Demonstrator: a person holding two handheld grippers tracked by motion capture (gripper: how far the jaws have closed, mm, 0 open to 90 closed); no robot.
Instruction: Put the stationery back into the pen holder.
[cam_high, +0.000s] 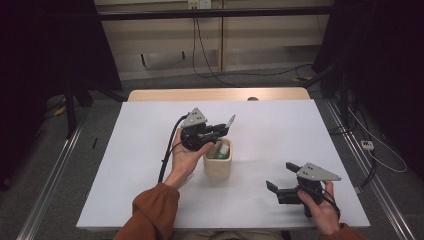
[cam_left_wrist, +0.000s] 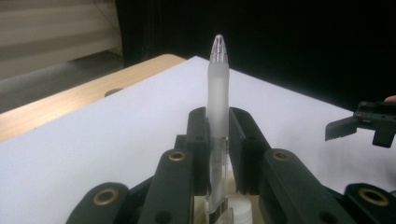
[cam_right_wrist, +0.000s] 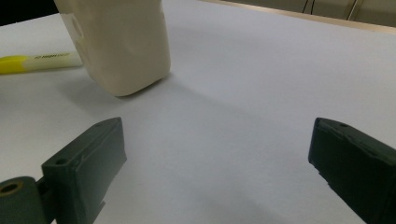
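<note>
My left gripper (cam_high: 219, 130) hovers over a cream pen cup (cam_high: 218, 165) at the middle of the white table and is shut on a frosted clear pen (cam_high: 230, 120). In the left gripper view the pen (cam_left_wrist: 219, 88) stands upright between the jaws of that gripper (cam_left_wrist: 218, 122), tip up, its lower end just over the cup's mouth. The cup holds white and green items (cam_high: 220, 150). My right gripper (cam_high: 280, 176) rests near the front right of the table, open, nothing between its jaws (cam_right_wrist: 217, 140). The cup (cam_right_wrist: 122, 44) stands ahead of it to the left.
A yellow highlighter (cam_right_wrist: 37, 60) lies flat on the table beside the cup. The white sheet (cam_high: 280, 130) covers a wooden table whose bare strip (cam_high: 215, 94) runs along the far edge. Cables and dark stands lie on the floor beyond.
</note>
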